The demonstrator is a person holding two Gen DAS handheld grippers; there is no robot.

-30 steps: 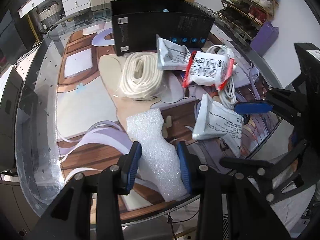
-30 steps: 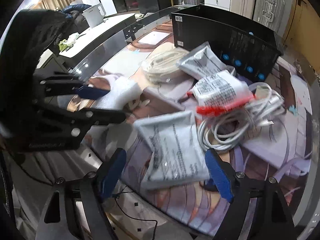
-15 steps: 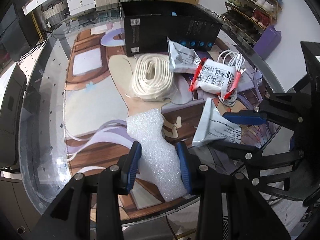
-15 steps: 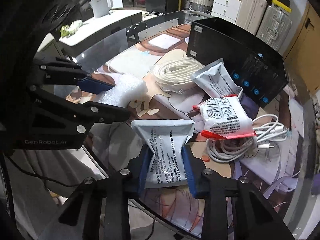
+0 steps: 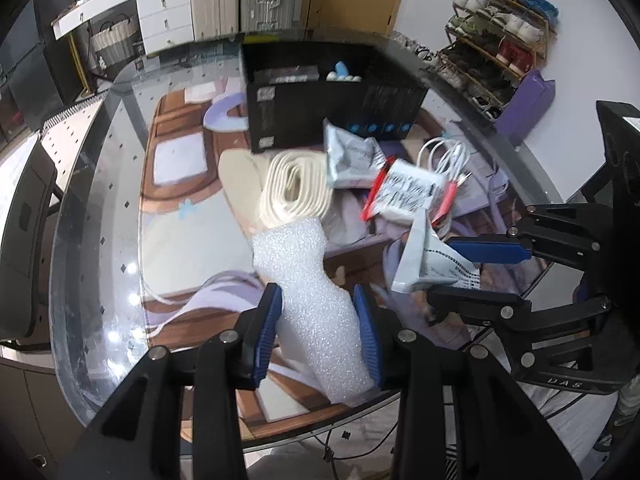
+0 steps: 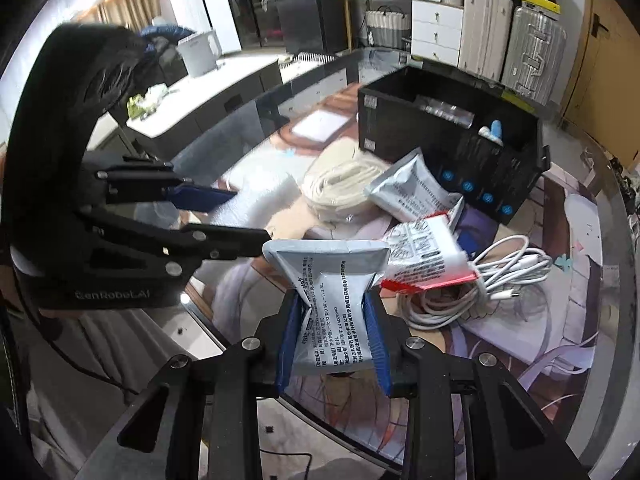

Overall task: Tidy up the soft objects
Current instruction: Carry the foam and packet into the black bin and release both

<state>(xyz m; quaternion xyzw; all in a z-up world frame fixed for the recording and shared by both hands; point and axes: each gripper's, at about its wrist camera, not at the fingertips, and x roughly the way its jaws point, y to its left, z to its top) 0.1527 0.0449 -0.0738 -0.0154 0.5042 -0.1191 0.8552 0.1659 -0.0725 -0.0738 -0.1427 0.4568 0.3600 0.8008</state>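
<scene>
The right gripper [image 6: 334, 334] now has its fingers clamped on a grey printed pouch [image 6: 334, 280], squeezing its lower half into a waist so the top flares out. A second ago those fingers stood wide apart around the pouch as it lay flat on the desk [image 5: 100, 240]; half a second ago they had closed on it, and now it is lifted clear of the desk, hanging at about 6 o'clock in the right wrist view. From the left wrist view the same pouch [image 5: 428, 260] shows at 3 o'clock, held up on edge between the blue fingers [image 5: 488, 246].

The left gripper [image 5: 318, 332] has its fingers pressed on either side of a white foam piece [image 5: 308, 280], as it did a second ago; the foam's far end looks raised a little off the desk, though the blur makes this uncertain.

So both grippers appear loaded, and the next step is probably to carry the pouch and foam to the black box [image 6: 452, 136] at 12 o'clock, which already holds a few things. Left on the desk, between grippers and box, are a coil of cream rope [image 5: 292, 188], a second grey pouch [image 5: 352, 156], a red-edged pouch [image 5: 408, 194] and a bundle of white cable [image 6: 476, 280], the last two touching. The held pouch is soft and pinched low, so it may flop or slip on the way
</scene>
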